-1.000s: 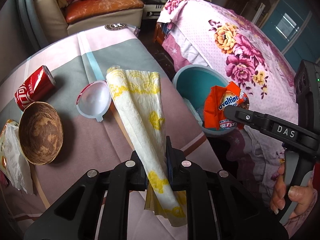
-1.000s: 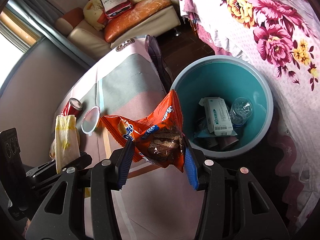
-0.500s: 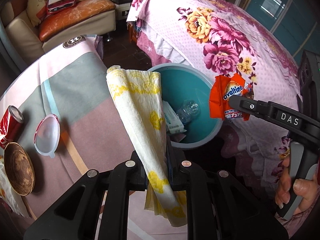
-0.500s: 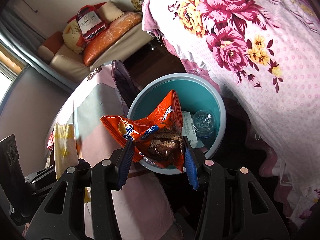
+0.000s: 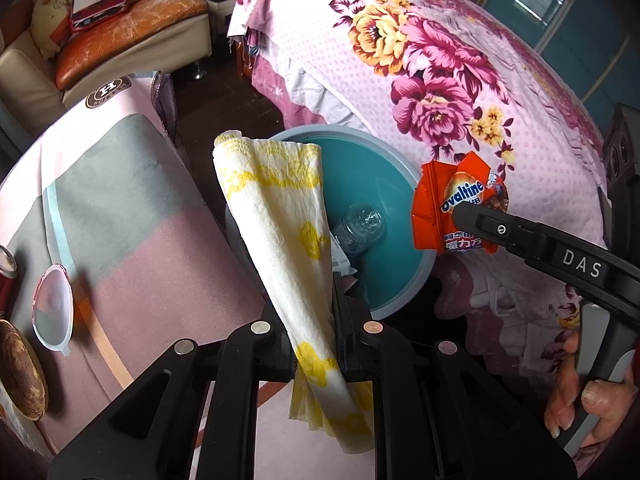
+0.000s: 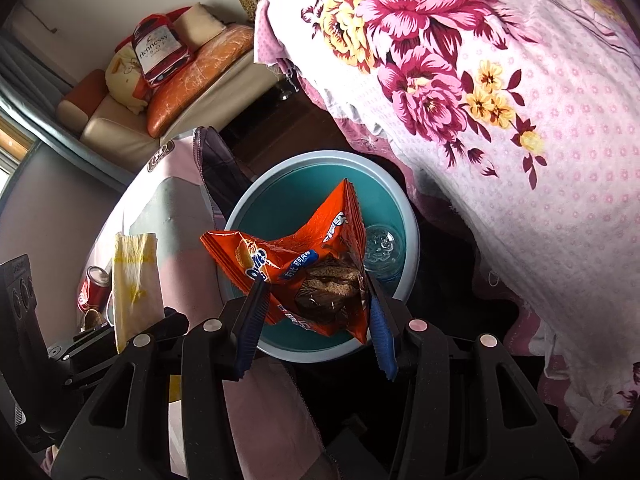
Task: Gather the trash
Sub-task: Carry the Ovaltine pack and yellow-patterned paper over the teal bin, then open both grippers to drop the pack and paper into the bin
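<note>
My left gripper (image 5: 314,312) is shut on a white paper towel with yellow print (image 5: 280,216), which sticks up in front of the teal bin (image 5: 404,176). The towel (image 6: 134,272) and the left gripper (image 6: 120,332) also show at the left of the right wrist view. My right gripper (image 6: 316,316) is shut on an orange Ovaltine wrapper (image 6: 280,256) and hangs over the bin (image 6: 256,192). From the left wrist view the wrapper (image 5: 448,208) sits above the bin's right rim, gripped by the right gripper (image 5: 472,220). A crushed clear bottle (image 5: 360,228) lies inside the bin.
On the table's pink and grey cloth (image 5: 120,200) are a clear plastic lid (image 5: 54,308), a wooden bowl (image 5: 20,376) and a red can (image 5: 6,276). A flowered bedspread (image 5: 440,80) lies beside the bin. A sofa with cushions (image 5: 120,40) stands at the back.
Both grippers have swung from over the table toward the bin with their loads. The bin now fills the middle of both views, and the bowl, lid and can have slid to the left edge.
</note>
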Demonstrator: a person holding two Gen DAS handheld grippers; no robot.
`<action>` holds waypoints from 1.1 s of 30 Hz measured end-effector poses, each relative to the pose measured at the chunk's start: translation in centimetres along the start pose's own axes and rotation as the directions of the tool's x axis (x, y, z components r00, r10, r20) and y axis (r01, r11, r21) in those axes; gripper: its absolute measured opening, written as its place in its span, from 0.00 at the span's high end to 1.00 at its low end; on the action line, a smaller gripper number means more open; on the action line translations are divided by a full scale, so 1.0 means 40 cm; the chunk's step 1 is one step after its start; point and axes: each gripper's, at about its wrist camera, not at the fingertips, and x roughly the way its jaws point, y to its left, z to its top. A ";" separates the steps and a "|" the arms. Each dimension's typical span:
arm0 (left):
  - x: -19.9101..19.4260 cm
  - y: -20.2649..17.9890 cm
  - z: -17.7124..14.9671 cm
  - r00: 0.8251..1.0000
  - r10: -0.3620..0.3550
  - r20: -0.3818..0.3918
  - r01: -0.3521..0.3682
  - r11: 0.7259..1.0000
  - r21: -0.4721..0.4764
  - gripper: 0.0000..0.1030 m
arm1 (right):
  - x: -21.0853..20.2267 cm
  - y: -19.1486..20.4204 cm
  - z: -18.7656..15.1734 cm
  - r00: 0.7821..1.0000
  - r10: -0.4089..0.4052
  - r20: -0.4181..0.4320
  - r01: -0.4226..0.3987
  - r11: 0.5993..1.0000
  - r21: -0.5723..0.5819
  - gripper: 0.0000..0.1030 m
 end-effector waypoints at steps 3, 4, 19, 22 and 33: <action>0.017 0.005 0.005 1.000 -0.006 -0.011 0.006 1.000 -0.006 0.86 | 0.005 0.004 0.004 1.000 -0.008 -0.003 0.008 1.000 -0.005 0.56; 0.022 0.007 0.006 1.000 -0.008 -0.013 0.008 1.000 -0.008 0.86 | 0.008 0.005 0.006 1.000 -0.010 -0.004 0.010 1.000 -0.006 0.56; 0.056 0.054 0.018 0.999 -0.036 -0.028 0.035 0.998 -0.043 0.86 | 0.059 0.038 0.028 0.999 -0.030 -0.032 0.029 0.999 -0.019 0.54; 0.060 0.059 0.021 0.999 -0.041 -0.026 0.040 0.998 -0.047 0.86 | 0.069 0.039 0.031 0.999 -0.037 -0.038 0.036 0.999 -0.020 0.50; 0.074 0.065 0.033 1.000 -0.021 -0.015 0.020 0.999 -0.043 0.35 | 0.085 0.048 0.043 0.997 -0.056 -0.045 0.055 0.998 -0.028 0.47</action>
